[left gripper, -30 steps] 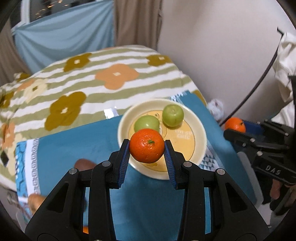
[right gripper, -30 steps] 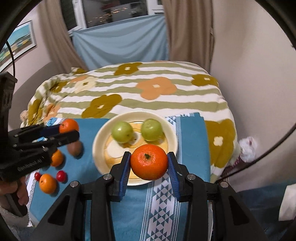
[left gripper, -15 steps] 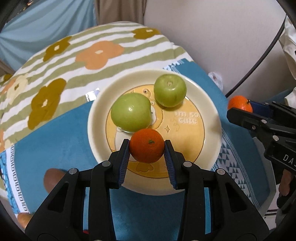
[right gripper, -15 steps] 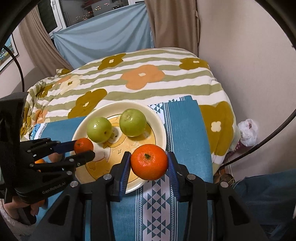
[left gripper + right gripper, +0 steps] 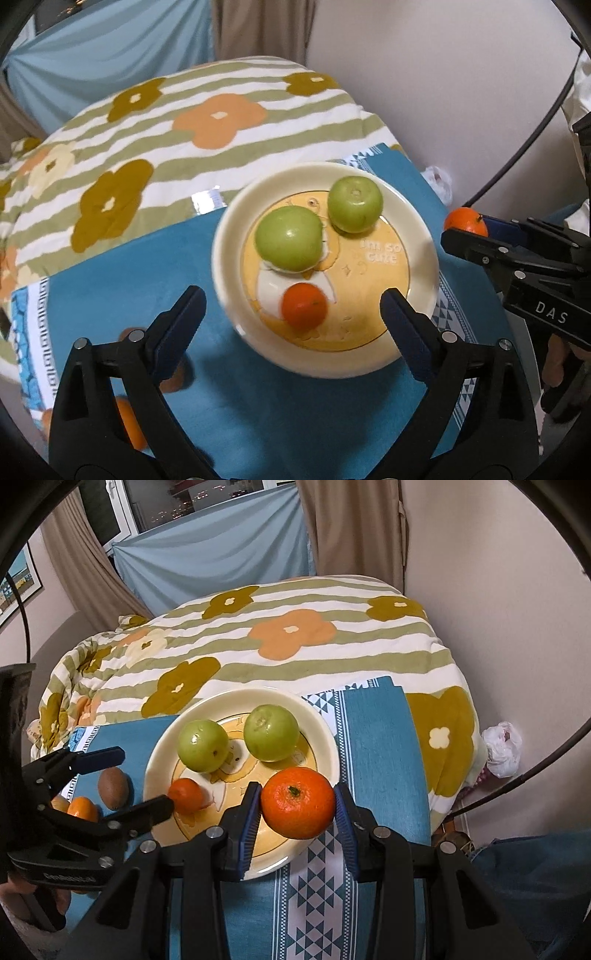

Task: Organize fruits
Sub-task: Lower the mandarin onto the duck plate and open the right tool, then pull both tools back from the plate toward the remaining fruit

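A cream plate [image 5: 229, 236] with a yellow centre sits on a teal cloth [image 5: 110, 266]. It holds two green apples [image 5: 290, 238] [image 5: 354, 204] and a small tangerine [image 5: 304, 306]. My left gripper [image 5: 291, 308] is open, its jaws wide apart on either side of that tangerine. My right gripper [image 5: 297, 806] is shut on a larger tangerine [image 5: 298, 803] and holds it above the plate's [image 5: 321, 731] near right edge. The plate's tangerine [image 5: 186, 795] and the apples [image 5: 202, 746] [image 5: 271, 733] also show in the right wrist view.
A kiwi [image 5: 113, 787] and more tangerines [image 5: 82, 808] lie on the teal cloth left of the plate. A flowered striped quilt [image 5: 295, 627] covers the bed behind. A wall and a black cable [image 5: 524, 147] are on the right.
My left gripper has opened and let go of its tangerine, which now rests on the plate. It has drawn back a little. My right gripper still holds its tangerine, nearer the plate.
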The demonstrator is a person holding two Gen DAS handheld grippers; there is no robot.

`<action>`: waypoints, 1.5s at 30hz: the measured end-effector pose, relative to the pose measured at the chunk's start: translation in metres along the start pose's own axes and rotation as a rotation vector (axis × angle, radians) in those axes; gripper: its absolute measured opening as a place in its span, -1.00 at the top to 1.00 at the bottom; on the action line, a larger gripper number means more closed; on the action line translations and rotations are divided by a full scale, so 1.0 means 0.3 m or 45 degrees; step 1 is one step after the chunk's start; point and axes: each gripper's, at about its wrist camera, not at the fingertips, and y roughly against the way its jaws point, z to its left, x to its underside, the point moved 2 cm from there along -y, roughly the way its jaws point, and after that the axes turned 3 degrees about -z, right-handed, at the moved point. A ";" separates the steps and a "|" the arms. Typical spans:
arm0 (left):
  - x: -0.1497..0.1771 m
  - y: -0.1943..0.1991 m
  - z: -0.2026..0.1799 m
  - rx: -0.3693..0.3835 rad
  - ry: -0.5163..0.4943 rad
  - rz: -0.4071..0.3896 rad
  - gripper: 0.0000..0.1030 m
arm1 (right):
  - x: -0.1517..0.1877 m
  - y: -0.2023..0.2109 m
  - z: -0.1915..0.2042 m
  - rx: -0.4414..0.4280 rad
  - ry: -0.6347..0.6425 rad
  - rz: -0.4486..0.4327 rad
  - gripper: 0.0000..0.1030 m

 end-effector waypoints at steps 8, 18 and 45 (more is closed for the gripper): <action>0.044 0.076 0.077 -0.074 0.058 0.001 -0.95 | 0.020 -0.047 0.072 -0.078 0.107 0.055 0.30; 0.114 0.110 0.144 -0.133 0.120 0.010 -0.95 | 0.091 -0.119 0.144 -0.166 0.134 0.137 0.30; 0.237 0.505 0.162 -0.255 0.279 -0.214 -0.95 | 0.067 0.212 0.160 -0.143 0.215 -0.072 -0.99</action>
